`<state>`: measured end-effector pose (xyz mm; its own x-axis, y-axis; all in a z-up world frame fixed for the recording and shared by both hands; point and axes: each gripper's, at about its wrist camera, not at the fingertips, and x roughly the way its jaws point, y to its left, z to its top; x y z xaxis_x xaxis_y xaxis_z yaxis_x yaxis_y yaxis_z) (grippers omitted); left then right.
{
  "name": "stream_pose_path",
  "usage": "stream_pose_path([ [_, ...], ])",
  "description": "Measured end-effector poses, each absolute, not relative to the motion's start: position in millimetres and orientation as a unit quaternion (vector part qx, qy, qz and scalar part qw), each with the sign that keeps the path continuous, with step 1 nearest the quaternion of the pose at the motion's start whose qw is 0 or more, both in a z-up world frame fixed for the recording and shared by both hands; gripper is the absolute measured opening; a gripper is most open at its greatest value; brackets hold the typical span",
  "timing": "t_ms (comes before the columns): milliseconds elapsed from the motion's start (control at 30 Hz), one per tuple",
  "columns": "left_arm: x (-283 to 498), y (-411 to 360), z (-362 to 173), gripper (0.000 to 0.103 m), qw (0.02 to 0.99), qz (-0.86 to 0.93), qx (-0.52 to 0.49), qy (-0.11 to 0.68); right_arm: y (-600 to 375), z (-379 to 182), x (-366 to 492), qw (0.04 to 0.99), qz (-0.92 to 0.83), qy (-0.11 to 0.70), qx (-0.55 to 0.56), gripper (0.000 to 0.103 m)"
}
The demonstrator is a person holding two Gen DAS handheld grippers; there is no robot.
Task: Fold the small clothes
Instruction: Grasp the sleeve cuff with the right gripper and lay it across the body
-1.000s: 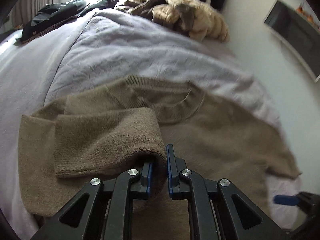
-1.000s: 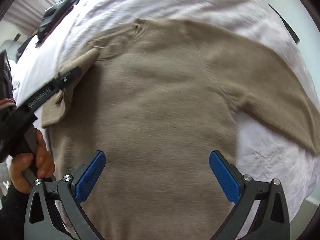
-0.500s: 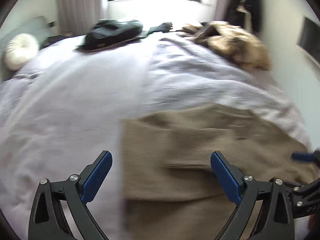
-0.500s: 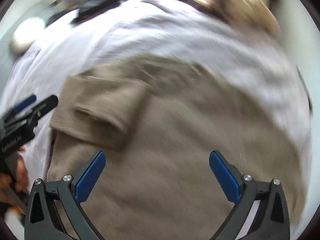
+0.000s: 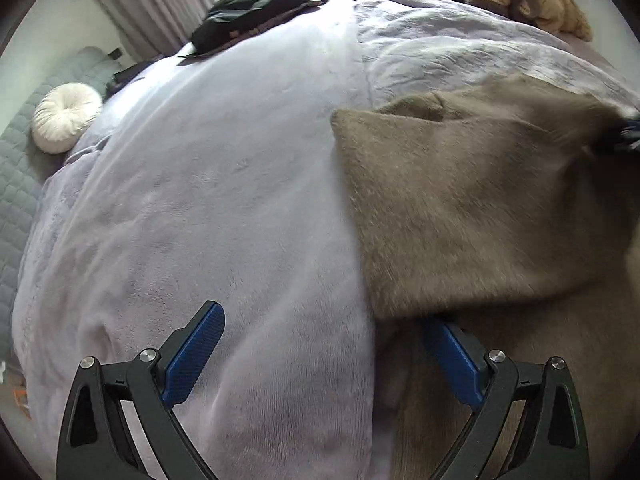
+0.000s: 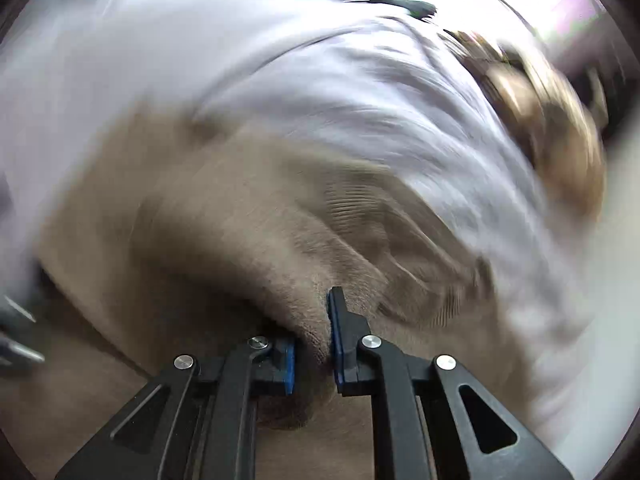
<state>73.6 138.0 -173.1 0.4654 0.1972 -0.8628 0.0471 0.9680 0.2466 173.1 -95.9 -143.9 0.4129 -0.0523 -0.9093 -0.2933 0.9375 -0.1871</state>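
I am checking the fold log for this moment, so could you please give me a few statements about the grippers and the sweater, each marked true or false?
1. The right gripper is shut on a fold of the tan knit sweater. True; its jaws have just been closing.
2. The left gripper holds the sweater. False: its jaws stand wide open and grip nothing, one pad tucked under the sweater's edge.
3. The sweater lies on a lavender blanket. True.
4. The round white cushion rests on the sweater. False: it sits far off at the bed's edge.
5. Dark clothing lies at the bed's far end. True.
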Motion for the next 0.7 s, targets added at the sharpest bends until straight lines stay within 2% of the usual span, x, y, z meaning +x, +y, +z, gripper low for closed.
stream_pose_path([
  [67,79.9,147.6,-173.7,0.099,0.847,0.061,0.082,0.522,-152.3,-131.2,174.7,0.842,0.052,0.538,-0.001,0.015],
  [167,84.9,159.2,-173.8,0.099,0.845,0.067,0.038,0.528,-235.1,-148.3,159.9,0.818,0.021,0.537,0.208,0.017],
  [200,85.2,158.9,-173.4,0.099,0.846,0.069,0.039,0.528,-255.7,-160.1,153.3,0.801,0.019,0.539,0.261,0.025],
  [233,85.5,158.4,-173.2,0.099,0.846,0.071,0.042,0.527,-276.9,-175.6,144.6,0.778,0.004,0.547,0.31,0.043],
  [300,86.3,156.6,-173.3,0.099,0.845,0.073,0.048,0.528,-301.6,-190.2,129.2,0.756,-0.012,0.543,0.366,0.057],
  [400,85.3,151.5,-171.6,0.099,0.845,0.078,0.059,0.526,-318.6,-193.1,112.2,0.742,-0.01,0.511,0.434,0.065],
  [467,86.6,149.4,-172.1,0.099,0.844,0.082,0.063,0.526,-325.4,-194.9,113.4,0.733,-0.014,0.503,0.457,0.065],
  [500,86.0,149.6,-170.4,0.099,0.846,0.087,0.066,0.522,-325.1,-196.4,115.0,0.731,-0.018,0.505,0.459,0.059],
  [533,86.7,149.5,-168.6,0.099,0.848,0.091,0.068,0.518,-325.4,-196.1,120.6,0.73,-0.022,0.51,0.454,0.028],
  [567,86.9,150.3,-165.3,0.099,0.852,0.098,0.072,0.51,-323.7,-193.2,125.6,0.733,-0.023,0.518,0.441,0.01],
  [700,92.4,156.1,-165.3,0.101,0.857,0.111,0.076,0.498,-308.8,-154.3,137.8,0.791,0.012,0.503,0.348,0.008],
])
